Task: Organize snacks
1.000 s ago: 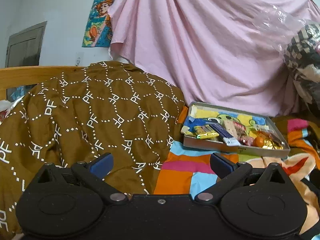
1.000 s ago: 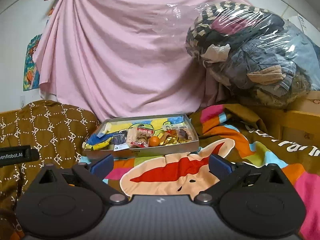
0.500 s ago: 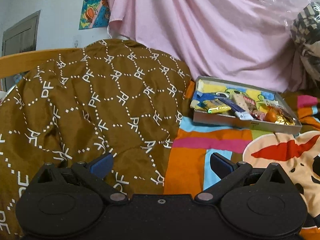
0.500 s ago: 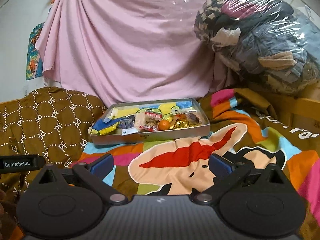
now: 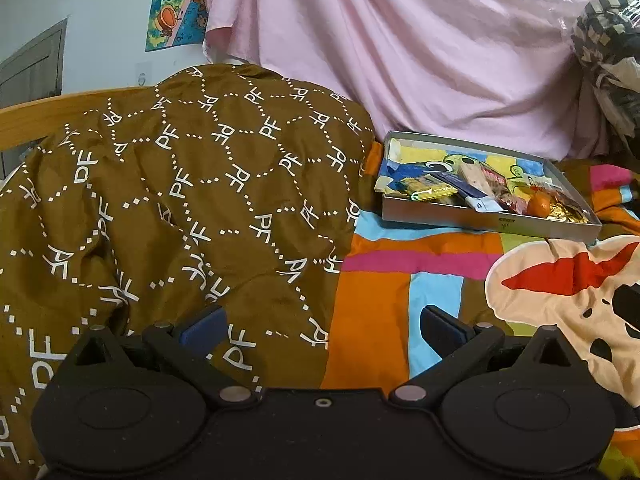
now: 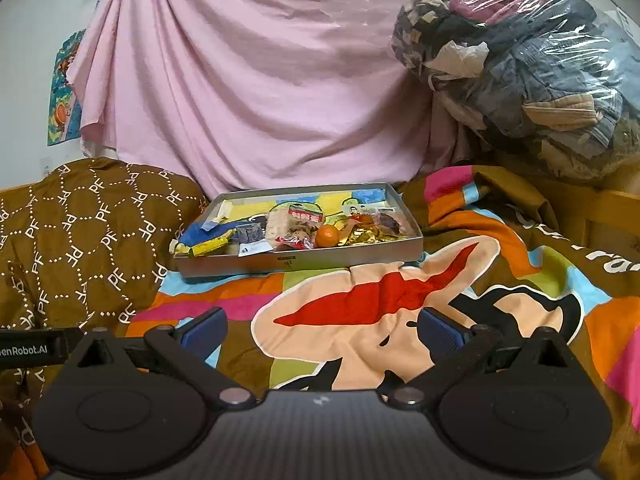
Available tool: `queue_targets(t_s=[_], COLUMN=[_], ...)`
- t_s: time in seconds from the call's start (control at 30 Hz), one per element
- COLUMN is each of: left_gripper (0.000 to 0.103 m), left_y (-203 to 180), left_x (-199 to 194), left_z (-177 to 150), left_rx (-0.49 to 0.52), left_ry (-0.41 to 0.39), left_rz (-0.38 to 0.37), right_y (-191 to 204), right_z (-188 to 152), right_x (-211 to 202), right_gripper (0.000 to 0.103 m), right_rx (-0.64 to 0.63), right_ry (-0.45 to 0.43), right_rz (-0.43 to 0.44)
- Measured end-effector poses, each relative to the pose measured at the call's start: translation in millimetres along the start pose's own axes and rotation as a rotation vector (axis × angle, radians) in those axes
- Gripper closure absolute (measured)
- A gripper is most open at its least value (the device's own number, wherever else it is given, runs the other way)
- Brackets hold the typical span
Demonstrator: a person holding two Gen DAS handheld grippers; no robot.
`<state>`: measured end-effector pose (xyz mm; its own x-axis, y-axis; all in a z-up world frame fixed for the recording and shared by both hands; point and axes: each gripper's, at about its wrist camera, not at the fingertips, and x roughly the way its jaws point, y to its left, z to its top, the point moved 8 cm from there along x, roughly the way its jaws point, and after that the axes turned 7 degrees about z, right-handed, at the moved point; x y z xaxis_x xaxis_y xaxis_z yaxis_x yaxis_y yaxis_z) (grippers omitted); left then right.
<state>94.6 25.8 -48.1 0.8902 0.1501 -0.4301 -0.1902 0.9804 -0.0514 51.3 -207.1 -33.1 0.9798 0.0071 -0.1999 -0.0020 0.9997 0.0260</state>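
Big bed, covered by a bright cartoon blanket [image 6: 380, 320]. Brown patterned quilt [image 5: 180, 200] heaped at its left side. Pink sheet [image 6: 248, 80] hanging behind, and a clear bag of clothes [image 6: 520, 60] piled at the far right corner.

Flat grey tray [image 6: 304, 262] sitting on the blanket near the back edge, just beside the quilt. Full of snacks, all mixed up: a yellow wrapped bar [image 6: 210, 245] at the tray's left end, a dark blue packet [image 6: 249, 235] next to it, a clear bag with a red label [image 6: 298, 226] in the middle, a small orange [image 6: 327, 236] touching it, and shiny gold wrappers [image 6: 366, 234] at the right end.

Looks like sorting not begun yet. Nothing lifted out, nothing lined up. All of the work left to do.

Left gripper [image 5: 320, 326]: spread wide, nothing held, low over the blanket by the quilt's edge. Tray well ahead and off to the right of its fingers [image 5: 202, 326].

Right gripper [image 6: 320, 328]: also spread wide and holding nothing. Tray straight ahead, well apart from its fingers [image 6: 440, 330], slightly to the left.
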Motion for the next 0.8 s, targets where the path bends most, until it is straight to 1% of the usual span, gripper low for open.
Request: queue_targets(t_s=[0.8], left_gripper=[0.001], left_y=[0.4], left_x=[-2.6], left_z=[-2.3], left_rx=[-0.002], left_ry=[-0.002], left_rz=[-0.004], right_y=[4.4], right_z=[-6.6], right_x=[6.8], right_gripper=[0.000], right_rx=[-0.017], right_ry=[0.062], right_rz=[0.009])
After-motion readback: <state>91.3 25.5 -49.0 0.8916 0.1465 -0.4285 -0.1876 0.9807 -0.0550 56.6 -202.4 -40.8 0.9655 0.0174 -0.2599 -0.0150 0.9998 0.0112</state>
